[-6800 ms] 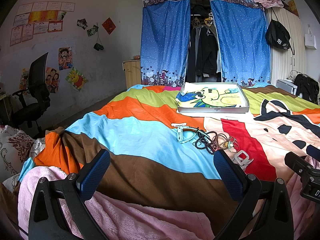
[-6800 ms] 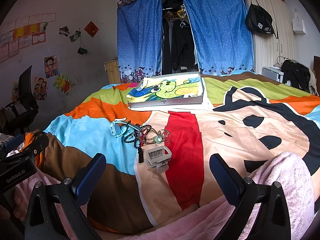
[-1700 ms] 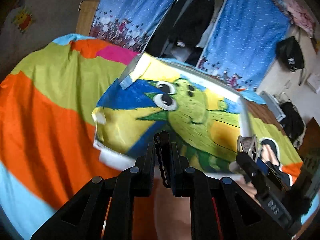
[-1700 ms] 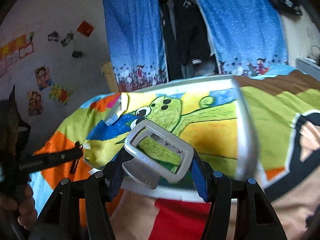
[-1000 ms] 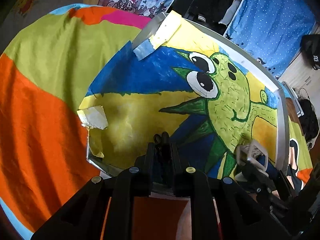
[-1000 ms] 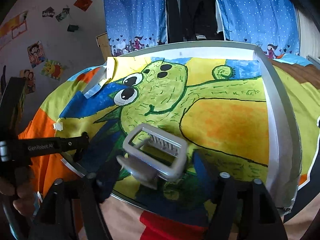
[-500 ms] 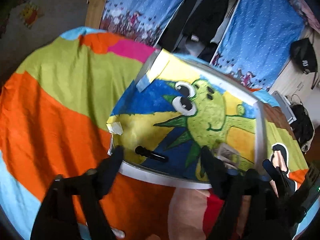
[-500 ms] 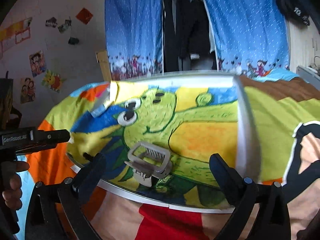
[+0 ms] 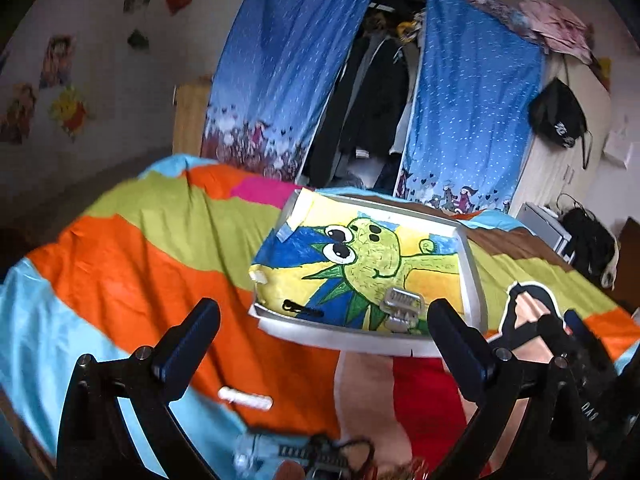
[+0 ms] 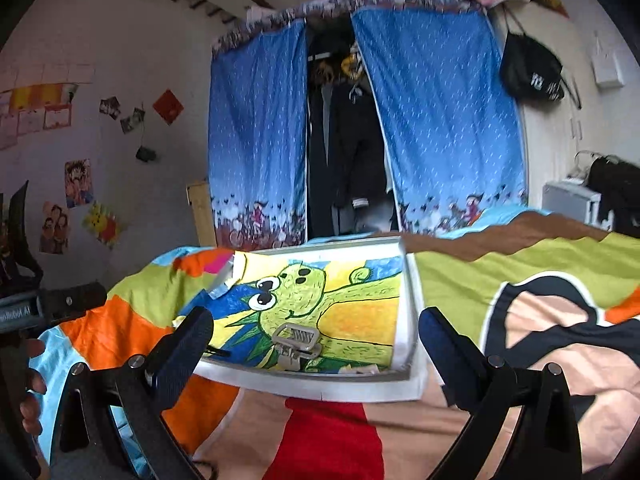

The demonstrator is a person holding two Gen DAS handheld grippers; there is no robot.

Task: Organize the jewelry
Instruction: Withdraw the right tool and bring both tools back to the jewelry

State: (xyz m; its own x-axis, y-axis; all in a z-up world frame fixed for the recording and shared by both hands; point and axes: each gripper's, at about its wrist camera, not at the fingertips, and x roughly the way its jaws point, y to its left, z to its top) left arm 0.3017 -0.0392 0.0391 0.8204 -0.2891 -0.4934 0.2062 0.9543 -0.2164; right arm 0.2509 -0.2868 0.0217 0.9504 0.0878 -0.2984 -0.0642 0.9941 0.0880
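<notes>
A white tray lined with a green cartoon drawing lies on the bed. Inside it near the front edge rest a grey claw clip and a slim black piece. My left gripper hangs back from the tray with its jaws opening and nothing between them. My right gripper also stands open and empty, a short way in front of the tray, where the claw clip lies. The black piece peeks out beside the right gripper's left finger.
A white clip and a blurred heap of jewelry lie on the striped bedspread below my left gripper. A hand holds the left gripper at the right wrist view's left edge. Blue curtains hang behind the bed.
The left gripper let go of the black piece and the right one let go of the grey claw clip, both in the tray. Both opened wide and drew back and up.
</notes>
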